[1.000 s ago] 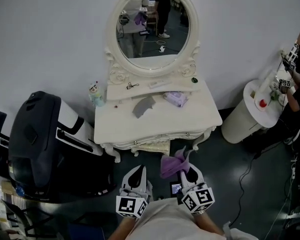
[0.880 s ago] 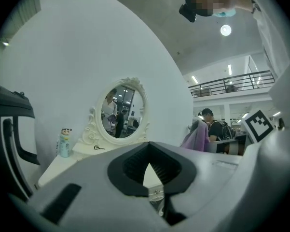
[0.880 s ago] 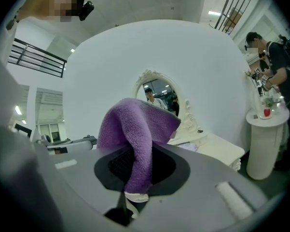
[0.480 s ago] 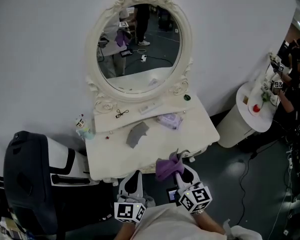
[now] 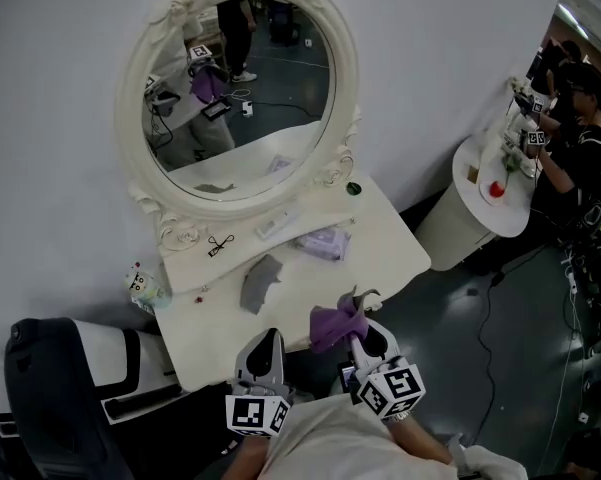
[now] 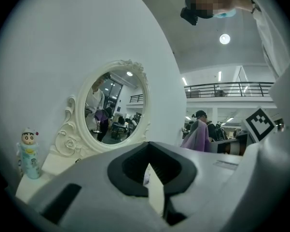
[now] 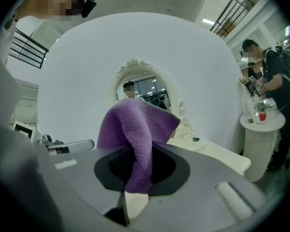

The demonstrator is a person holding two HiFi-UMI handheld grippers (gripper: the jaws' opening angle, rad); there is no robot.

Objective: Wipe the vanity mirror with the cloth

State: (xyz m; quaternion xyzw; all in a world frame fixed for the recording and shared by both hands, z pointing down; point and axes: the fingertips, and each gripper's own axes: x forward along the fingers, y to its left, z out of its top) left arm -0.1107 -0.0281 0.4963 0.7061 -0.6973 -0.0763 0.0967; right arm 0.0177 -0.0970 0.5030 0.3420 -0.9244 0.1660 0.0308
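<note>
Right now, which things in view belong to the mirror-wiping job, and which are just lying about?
In the job:
vanity mirror; purple cloth, clamped in the jaws of the right gripper.

Lying about:
grey cloth, pale purple pack and small black item on the vanity table; figurine bottle at its left corner.

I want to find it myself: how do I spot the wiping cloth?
Start at the white vanity table below the oval mirror. Off its near edge the right gripper pinches the cloth: fluffy purple, unlike the flat grey piece on that table.
</note>
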